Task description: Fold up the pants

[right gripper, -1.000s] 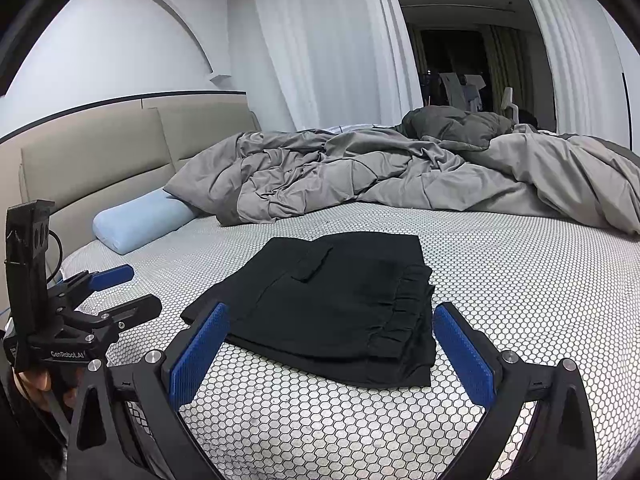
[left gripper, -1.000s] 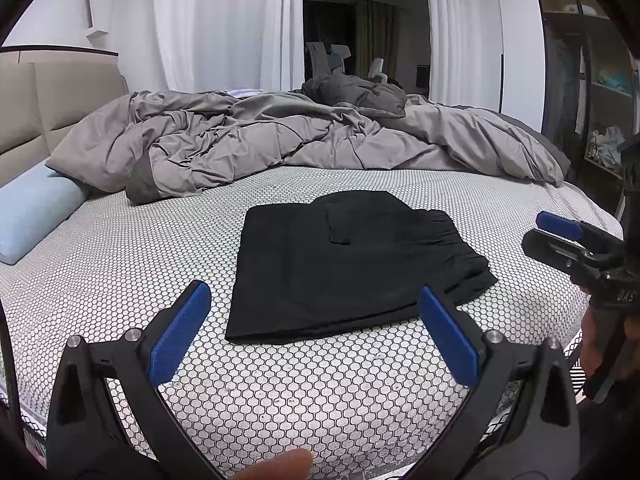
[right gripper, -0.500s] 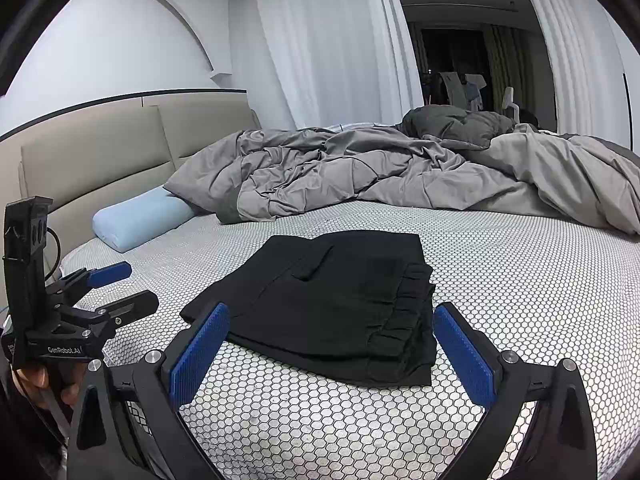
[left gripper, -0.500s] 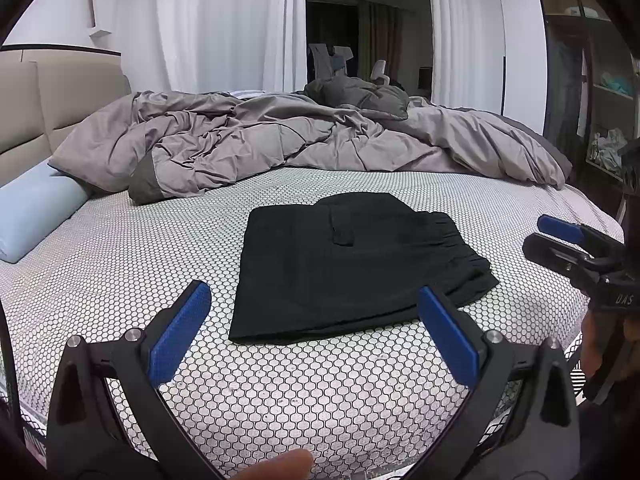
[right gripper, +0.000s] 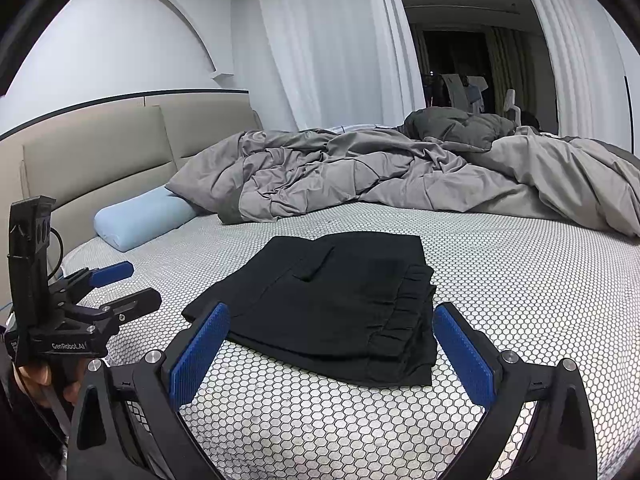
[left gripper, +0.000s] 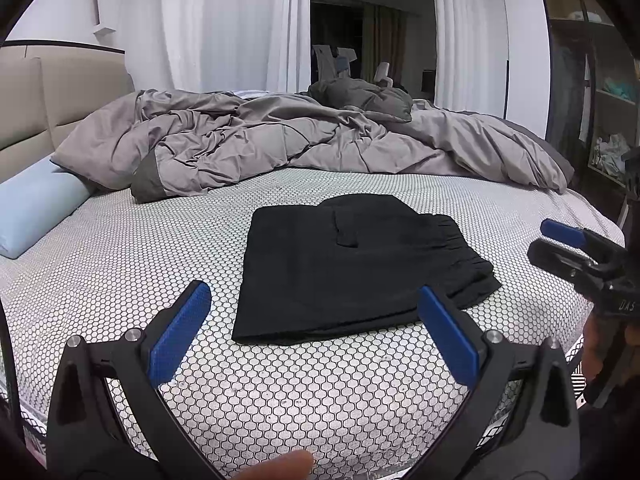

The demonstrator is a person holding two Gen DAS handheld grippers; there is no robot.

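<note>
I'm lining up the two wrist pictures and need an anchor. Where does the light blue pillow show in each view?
Left wrist view: the light blue pillow lies at the far left edge, left of the folded black pants.
Right wrist view: the light blue pillow lies left of centre, against the headboard.
Shared landmark: the rumpled grey duvet, whose corner reaches the pillow.

Folded black pants (right gripper: 332,304) on bed (right gripper: 520,292)

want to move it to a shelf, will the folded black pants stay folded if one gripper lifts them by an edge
Probably not: the black pants are soft stacked layers, likely to droop and unfold. They look light. The gathered waistband seems thickest, so probably the firmest edge to pinch.
</note>
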